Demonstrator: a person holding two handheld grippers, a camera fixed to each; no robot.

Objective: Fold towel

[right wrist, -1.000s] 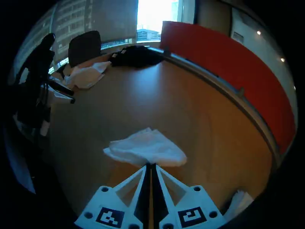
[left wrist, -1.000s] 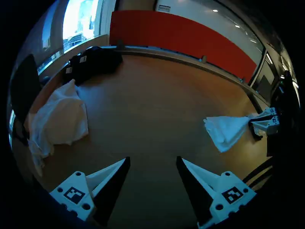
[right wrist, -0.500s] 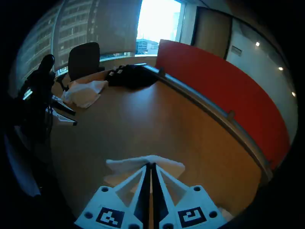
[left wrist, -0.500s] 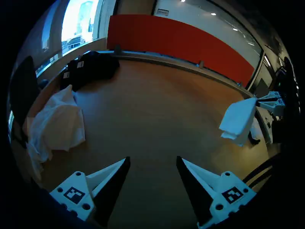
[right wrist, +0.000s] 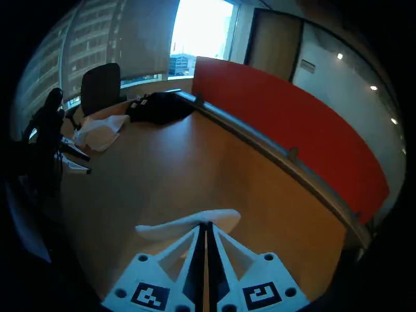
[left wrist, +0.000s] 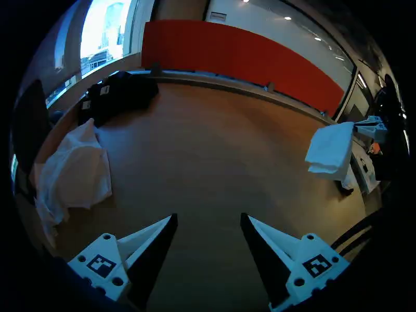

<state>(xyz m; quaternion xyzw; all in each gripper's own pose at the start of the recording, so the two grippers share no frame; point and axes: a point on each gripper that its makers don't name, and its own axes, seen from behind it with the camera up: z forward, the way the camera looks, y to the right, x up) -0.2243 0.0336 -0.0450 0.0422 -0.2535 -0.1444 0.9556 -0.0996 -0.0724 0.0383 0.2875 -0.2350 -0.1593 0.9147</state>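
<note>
We see the white cloth towel (left wrist: 329, 152) hanging from our right gripper (right wrist: 206, 226), its long axis running downward, above the wooden tabletop (left wrist: 208, 135). That gripper's fingers are pressed together on the towel's upper edge. Our left gripper (left wrist: 208, 217) stands wide open and holds nothing. The towel is far off to its right, and a crumpled white cloth heap (left wrist: 73, 174) lies to its left.
</note>
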